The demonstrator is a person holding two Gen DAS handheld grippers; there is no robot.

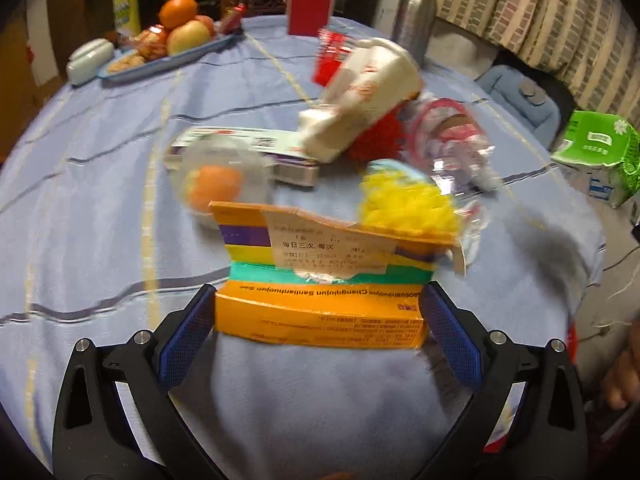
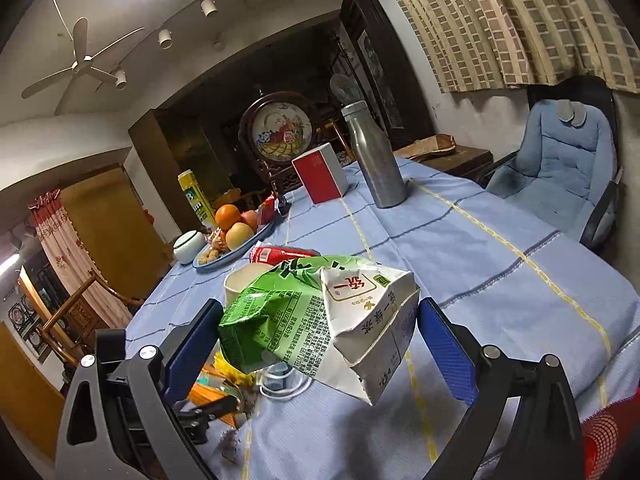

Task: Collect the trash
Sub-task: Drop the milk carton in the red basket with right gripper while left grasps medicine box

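In the left wrist view my left gripper [image 1: 320, 304] is shut on an orange medicine box [image 1: 320, 316] with purple, yellow and green stripes, its blue pads [image 1: 188, 332] pressing both ends. Beyond it lies a trash heap: a clear tub holding something orange [image 1: 216, 184], a white and purple box [image 1: 248, 148], a tipped white paper cup [image 1: 360, 96], red fluff [image 1: 376, 140], yellow mesh [image 1: 408, 204] and a clear cup with a pink rim [image 1: 452, 136]. In the right wrist view my right gripper [image 2: 320, 316] is shut on a crushed green and white drink carton [image 2: 316, 320], held above the tablecloth.
A blue striped cloth [image 2: 480, 264] covers the round table. At the far side stand a fruit tray [image 1: 168, 52], a red box [image 2: 320, 178], a steel bottle [image 2: 376, 160] and a white lidded bowl [image 2: 188, 246]. A blue padded chair [image 2: 560, 168] and a green tissue pack [image 1: 600, 148] lie off the right edge.
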